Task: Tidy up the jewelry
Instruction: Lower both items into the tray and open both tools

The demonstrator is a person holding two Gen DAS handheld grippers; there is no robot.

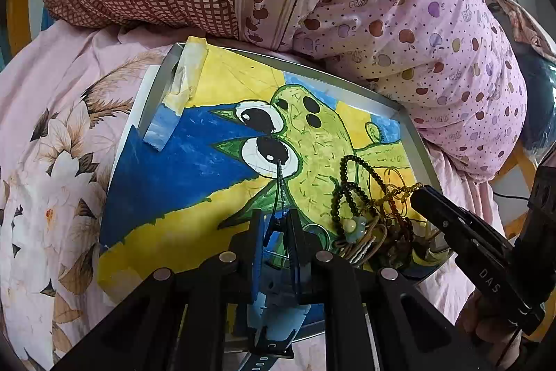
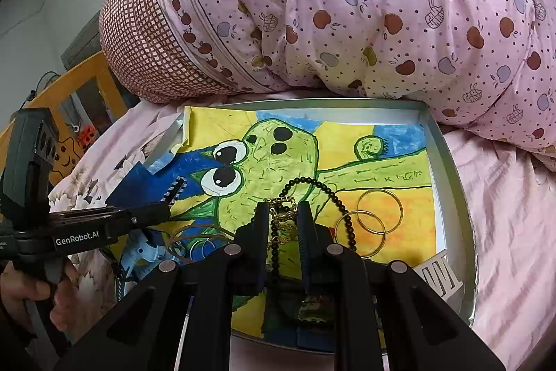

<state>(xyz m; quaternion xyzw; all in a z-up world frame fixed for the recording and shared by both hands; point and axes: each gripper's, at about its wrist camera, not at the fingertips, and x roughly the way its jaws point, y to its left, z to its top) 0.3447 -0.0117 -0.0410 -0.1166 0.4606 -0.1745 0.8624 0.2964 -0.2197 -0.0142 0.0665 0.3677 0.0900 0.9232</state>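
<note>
**Jewelry heaped on a painted tray**

A tangle of jewelry, with a dark bead necklace [image 2: 314, 185] and a gold chain [image 2: 283, 209], lies at the near end of a metal tray [image 2: 451, 169] lined with a cartoon painting [image 2: 347, 141]. Two gold bangles [image 2: 377, 214] lie just beside it. The right gripper [image 2: 283, 225] pinches the gold chain. The left gripper [image 1: 276, 226] clamps a thin chain [image 1: 280, 183]. A pink quilt [image 2: 347, 6] borders the tray.
</note>
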